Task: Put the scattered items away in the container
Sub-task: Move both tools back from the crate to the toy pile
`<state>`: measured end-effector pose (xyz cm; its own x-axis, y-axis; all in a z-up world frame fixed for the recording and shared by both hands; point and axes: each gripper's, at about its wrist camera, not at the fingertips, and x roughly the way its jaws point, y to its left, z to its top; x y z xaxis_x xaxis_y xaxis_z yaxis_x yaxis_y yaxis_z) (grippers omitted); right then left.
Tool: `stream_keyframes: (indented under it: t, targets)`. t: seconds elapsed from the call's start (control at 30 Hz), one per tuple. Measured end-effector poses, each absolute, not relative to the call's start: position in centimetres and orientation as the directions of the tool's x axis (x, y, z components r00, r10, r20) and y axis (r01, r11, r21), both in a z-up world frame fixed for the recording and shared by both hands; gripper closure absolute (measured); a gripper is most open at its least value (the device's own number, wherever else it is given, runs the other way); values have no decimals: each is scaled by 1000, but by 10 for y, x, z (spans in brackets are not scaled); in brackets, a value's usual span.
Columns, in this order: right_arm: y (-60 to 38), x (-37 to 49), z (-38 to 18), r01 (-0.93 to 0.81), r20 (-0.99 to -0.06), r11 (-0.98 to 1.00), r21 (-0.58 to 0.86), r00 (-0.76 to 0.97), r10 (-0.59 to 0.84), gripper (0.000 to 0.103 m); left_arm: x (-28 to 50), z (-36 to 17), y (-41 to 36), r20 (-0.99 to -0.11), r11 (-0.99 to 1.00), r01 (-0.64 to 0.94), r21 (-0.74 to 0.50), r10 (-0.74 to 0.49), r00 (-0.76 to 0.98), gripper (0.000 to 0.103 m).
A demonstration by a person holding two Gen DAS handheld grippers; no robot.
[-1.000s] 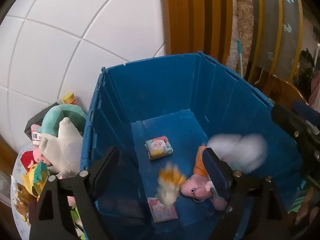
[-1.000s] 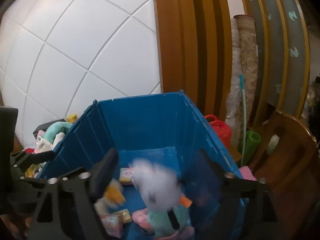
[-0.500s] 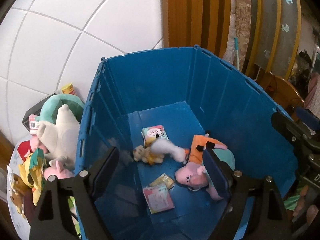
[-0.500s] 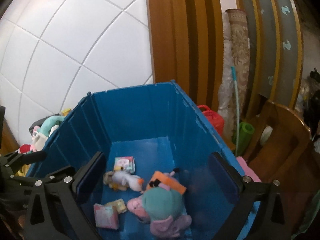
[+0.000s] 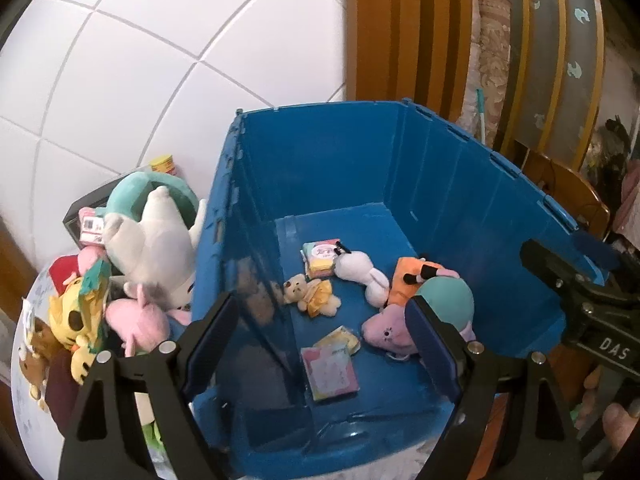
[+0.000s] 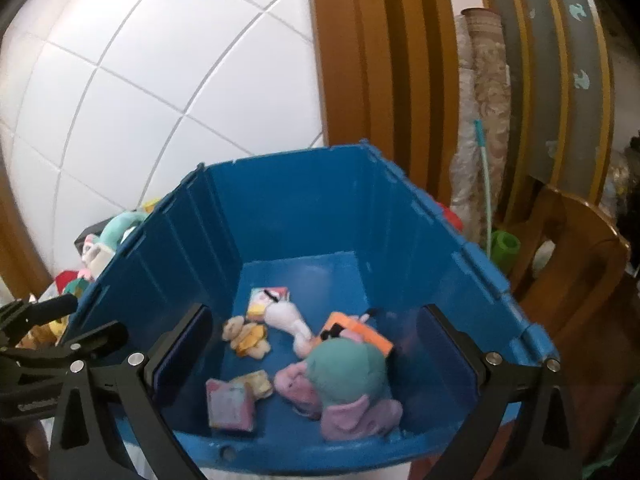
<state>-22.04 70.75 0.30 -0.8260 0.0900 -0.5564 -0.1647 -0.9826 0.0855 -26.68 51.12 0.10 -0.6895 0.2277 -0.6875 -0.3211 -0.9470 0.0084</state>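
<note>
The blue bin (image 5: 320, 152) stands open in front of both grippers. On its floor lie a white plush (image 5: 360, 270), a small yellow teddy (image 5: 312, 294), a pink pig plush in a teal dress (image 5: 436, 304), an orange toy (image 5: 416, 276) and flat packets (image 5: 330, 372). My left gripper (image 5: 322, 316) hangs open over the bin's near left wall, holding nothing. My right gripper (image 6: 316, 320) is open wide above the bin's near rim (image 6: 320, 456), also holding nothing. A heap of plush toys sits left of the bin: a big white one (image 5: 152, 236), a yellow tiger (image 5: 74, 312) and a pink one (image 5: 140, 320).
A white tiled wall (image 5: 160, 80) rises behind the bin and the toy heap. Wooden panelling (image 6: 380, 80), a rolled carpet (image 6: 480, 100), a green roll (image 6: 506, 246) and a wooden chair (image 6: 580, 260) crowd the bin's right side. A yellow-lidded jar (image 5: 162, 164) stands behind the heap.
The white plush and yellow teddy, blurred in mid-fall a second ago, now lie still on the bin floor. The right jaws have widened. The left gripper has shifted left towards the toy heap.
</note>
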Motion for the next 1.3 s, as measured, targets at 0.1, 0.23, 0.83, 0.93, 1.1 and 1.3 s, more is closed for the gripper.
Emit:
stream_keyframes:
  t: [0.1, 0.23, 0.83, 0.93, 1.1, 1.3]
  targets:
    - [697, -220, 1, -155, -561, -984, 87, -824, 80, 0, -261, 1, 498, -682, -951, -308, 7, 221, -697, 17]
    - [677, -218, 2, -136, -560, -987, 84, -826, 66, 0, -254, 3, 473, -673, -955, -296, -12, 226, -704, 17]
    - [473, -203, 7, 16, -521, -998, 56, -853, -43, 0, -225, -35, 258, -684, -990, -136, -42, 128, -718, 17]
    - [431, -202, 0, 38, -534, -998, 51, -843, -60, 0, -221, -48, 214, -703, -995, -93, -37, 92, -705, 17]
    - [371, -201, -15, 81, -555, -995, 57, -826, -99, 0, -213, -70, 135, -739, -1000, 3, -31, 21, -673, 17]
    - [320, -210, -46, 125, -619, -990, 70, -773, -141, 0, -206, -100, 72, -780, -995, 99, -26, -42, -625, 17]
